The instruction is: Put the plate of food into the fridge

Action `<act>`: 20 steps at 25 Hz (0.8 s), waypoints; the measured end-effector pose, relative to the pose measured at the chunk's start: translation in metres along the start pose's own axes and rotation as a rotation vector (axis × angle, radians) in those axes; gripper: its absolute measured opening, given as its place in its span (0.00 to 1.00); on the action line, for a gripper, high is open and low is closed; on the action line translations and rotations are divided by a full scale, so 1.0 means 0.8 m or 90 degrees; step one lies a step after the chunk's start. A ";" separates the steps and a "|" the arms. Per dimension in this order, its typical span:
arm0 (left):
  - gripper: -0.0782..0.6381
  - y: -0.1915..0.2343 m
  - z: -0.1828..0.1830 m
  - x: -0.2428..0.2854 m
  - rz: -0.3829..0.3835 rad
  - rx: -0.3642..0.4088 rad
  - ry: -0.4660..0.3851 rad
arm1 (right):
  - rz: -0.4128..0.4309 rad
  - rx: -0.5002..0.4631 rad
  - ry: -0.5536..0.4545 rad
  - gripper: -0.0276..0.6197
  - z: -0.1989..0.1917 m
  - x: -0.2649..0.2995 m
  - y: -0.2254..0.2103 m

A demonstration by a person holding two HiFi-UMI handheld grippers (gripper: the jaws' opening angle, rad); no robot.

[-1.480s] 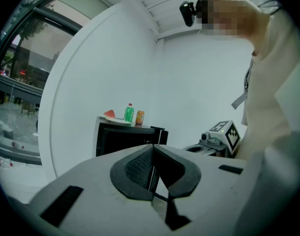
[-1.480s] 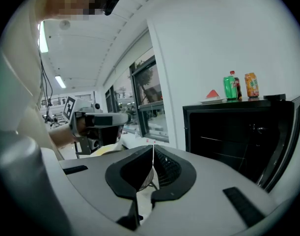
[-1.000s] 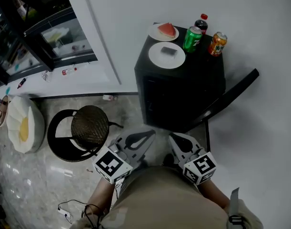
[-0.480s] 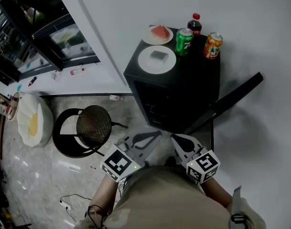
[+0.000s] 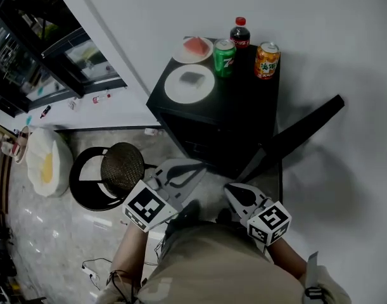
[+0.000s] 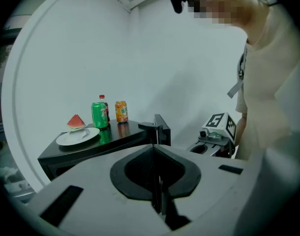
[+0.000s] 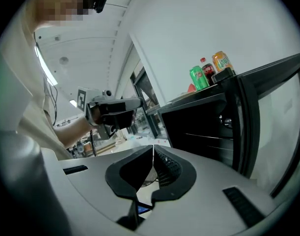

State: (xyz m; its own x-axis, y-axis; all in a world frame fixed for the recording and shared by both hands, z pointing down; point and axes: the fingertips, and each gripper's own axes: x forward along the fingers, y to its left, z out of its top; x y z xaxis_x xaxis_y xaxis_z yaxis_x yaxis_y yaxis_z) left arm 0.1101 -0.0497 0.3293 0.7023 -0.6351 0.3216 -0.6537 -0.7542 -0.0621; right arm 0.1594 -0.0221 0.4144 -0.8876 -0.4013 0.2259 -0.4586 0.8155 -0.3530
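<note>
While atop fridge, two plates.

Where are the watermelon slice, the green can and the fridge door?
watermelon slice (image 5: 197,45), head view, on its red top face.
green can (image 5: 223,54), head view, on its side wall.
fridge door (image 5: 299,133), head view, midway along the open door's top edge.

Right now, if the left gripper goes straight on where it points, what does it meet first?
Probably the black fridge, at or near the edge of its open door; depth is unclear.
</note>
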 end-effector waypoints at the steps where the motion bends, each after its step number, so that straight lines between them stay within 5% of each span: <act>1: 0.13 0.002 -0.002 0.002 0.001 0.006 0.006 | -0.002 0.004 0.003 0.08 -0.003 -0.002 -0.002; 9: 0.13 0.010 0.005 0.028 -0.073 0.063 0.016 | -0.026 0.000 0.032 0.08 -0.013 -0.004 -0.012; 20: 0.13 0.122 0.040 0.021 -0.101 0.156 -0.012 | -0.092 -0.018 0.052 0.08 0.011 0.063 -0.021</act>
State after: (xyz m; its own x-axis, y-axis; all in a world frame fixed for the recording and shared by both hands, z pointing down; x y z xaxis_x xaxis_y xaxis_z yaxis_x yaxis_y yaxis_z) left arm 0.0668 -0.1392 0.2985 0.7974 -0.5067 0.3277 -0.4490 -0.8610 -0.2387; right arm 0.1219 -0.0598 0.4235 -0.8054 -0.4817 0.3455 -0.5793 0.7631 -0.2865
